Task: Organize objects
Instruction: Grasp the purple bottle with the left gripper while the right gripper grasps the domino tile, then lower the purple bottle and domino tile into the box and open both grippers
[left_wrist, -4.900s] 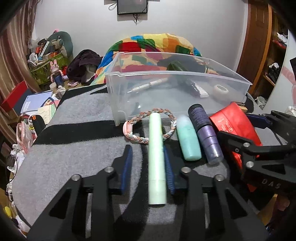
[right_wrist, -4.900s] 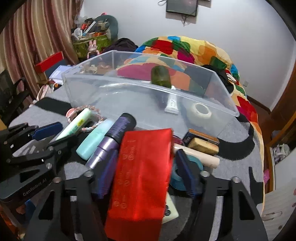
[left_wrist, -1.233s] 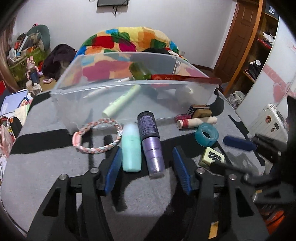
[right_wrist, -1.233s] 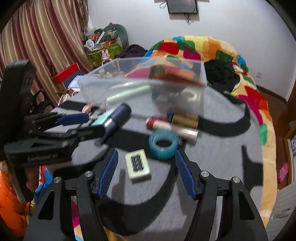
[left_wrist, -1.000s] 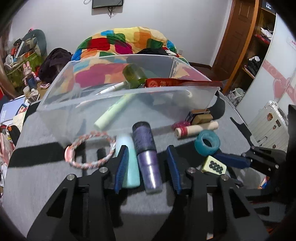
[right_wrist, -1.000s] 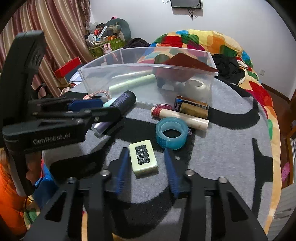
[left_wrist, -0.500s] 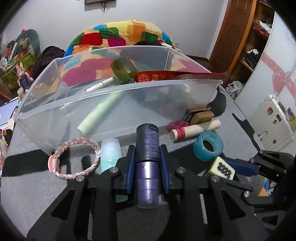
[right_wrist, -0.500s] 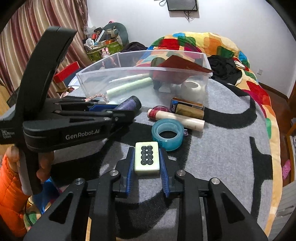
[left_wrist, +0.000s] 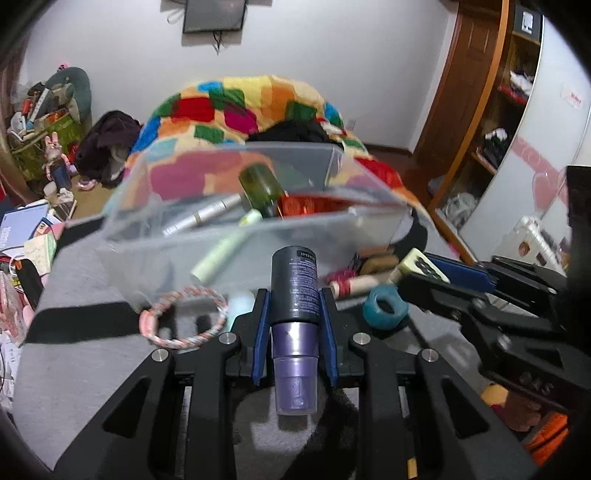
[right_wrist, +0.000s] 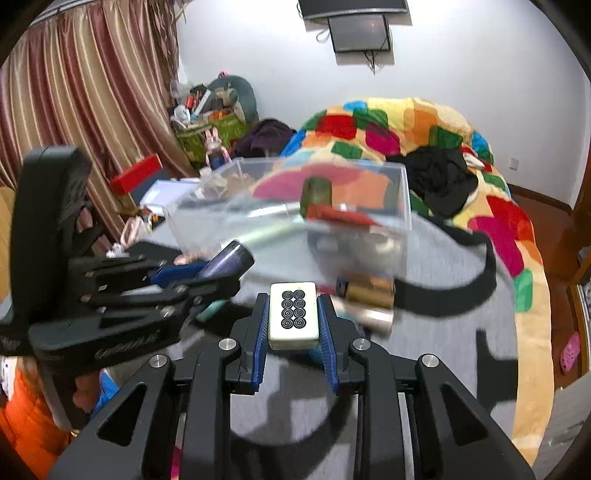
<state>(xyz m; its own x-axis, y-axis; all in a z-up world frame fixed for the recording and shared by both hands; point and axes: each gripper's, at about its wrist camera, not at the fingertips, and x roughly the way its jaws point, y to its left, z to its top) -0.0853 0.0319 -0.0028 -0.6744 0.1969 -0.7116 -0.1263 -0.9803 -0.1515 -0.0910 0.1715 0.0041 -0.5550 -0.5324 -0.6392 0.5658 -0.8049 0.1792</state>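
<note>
Purple and dark-capped, the cosmetic bottle (left_wrist: 295, 317) is clamped lengthwise between the blue pads of the left gripper (left_wrist: 295, 325), cap pointing toward the clear plastic bin (left_wrist: 155, 206) just ahead. The right gripper (right_wrist: 293, 325) is closed on a pale green mahjong tile (right_wrist: 293, 312) whose face of eight circles looks upward; both held things appear lifted off the grey blanket (left_wrist: 85, 354).

Open blanket lies in the near left of the left wrist view and to the right of the right gripper in its own view, crossed by a black stripe (right_wrist: 465, 291). A braided rope ring (left_wrist: 183, 317), a teal tape roll (left_wrist: 386, 306) and a cream tube with a red end (left_wrist: 354, 284) lie near the bin's front wall.

Behind stand a patchwork quilt (right_wrist: 399, 125), striped curtains (right_wrist: 74, 103) and a wooden door (left_wrist: 465, 77).

Inside the bin rest a pale green tube (left_wrist: 221, 251), a pen (left_wrist: 201, 218), a dark green bottle (left_wrist: 260, 188) and a red packet (left_wrist: 310, 205).
</note>
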